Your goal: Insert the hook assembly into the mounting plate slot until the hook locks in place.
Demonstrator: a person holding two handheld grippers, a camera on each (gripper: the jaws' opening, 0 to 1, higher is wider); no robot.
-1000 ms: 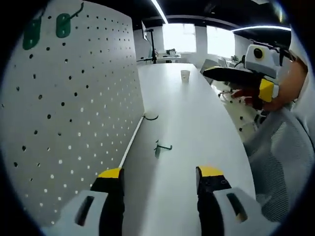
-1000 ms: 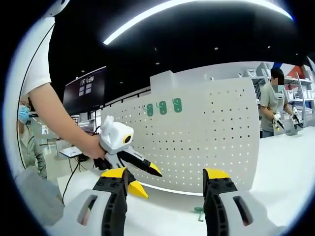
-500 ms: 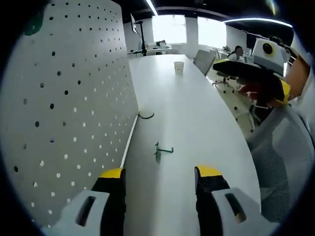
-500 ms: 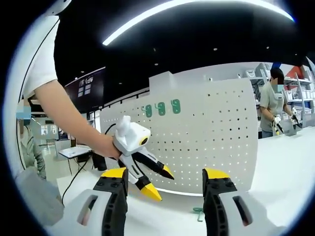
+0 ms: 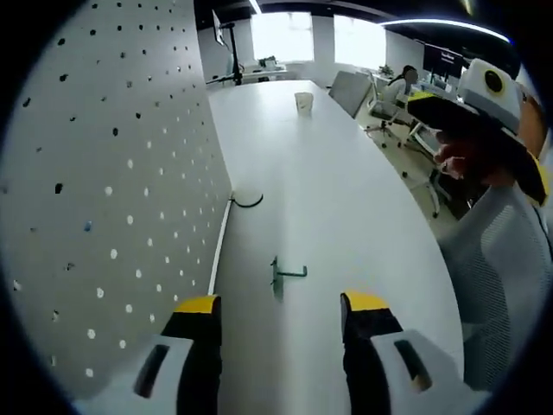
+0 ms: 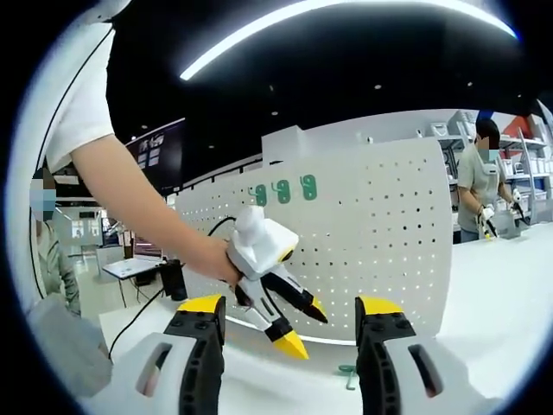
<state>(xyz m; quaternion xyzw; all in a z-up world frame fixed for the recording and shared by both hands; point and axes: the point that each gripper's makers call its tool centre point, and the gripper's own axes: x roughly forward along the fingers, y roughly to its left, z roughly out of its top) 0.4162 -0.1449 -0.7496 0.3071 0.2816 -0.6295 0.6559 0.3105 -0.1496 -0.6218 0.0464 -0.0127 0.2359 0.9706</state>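
In the left gripper view, the upper part of the white perforated pegboard panel (image 5: 104,199) is running out past the edge, so its top is cut off. The small green wire hook assembly (image 5: 283,275) is lying flat on the long white tabletop (image 5: 346,199), just ahead of the yellow-tipped left gripper (image 5: 281,304) and a little off the panel's foot; its fine shape is hard to make out. A thin dark curved wire piece (image 5: 248,201) is resting at the base of the panel farther along. The left gripper is standing wide apart with nothing between its jaws. A small paper cup (image 5: 303,101) is sitting far down the table. The table's right edge is curving close by a grey mesh chair back (image 5: 501,277), and broad bare surface is lying between the panel and that edge.

In the right gripper view, the yellow-tipped right gripper (image 6: 289,307) is also spread wide and holding nothing. The left gripper (image 6: 289,316) is pointing down toward the tabletop before the pegboard panel (image 6: 371,242). The green hook assembly (image 6: 347,373) is partly showing low between the jaws. Three green hook plates (image 6: 283,190) are hanging near the panel's top; their details are too small to tell.
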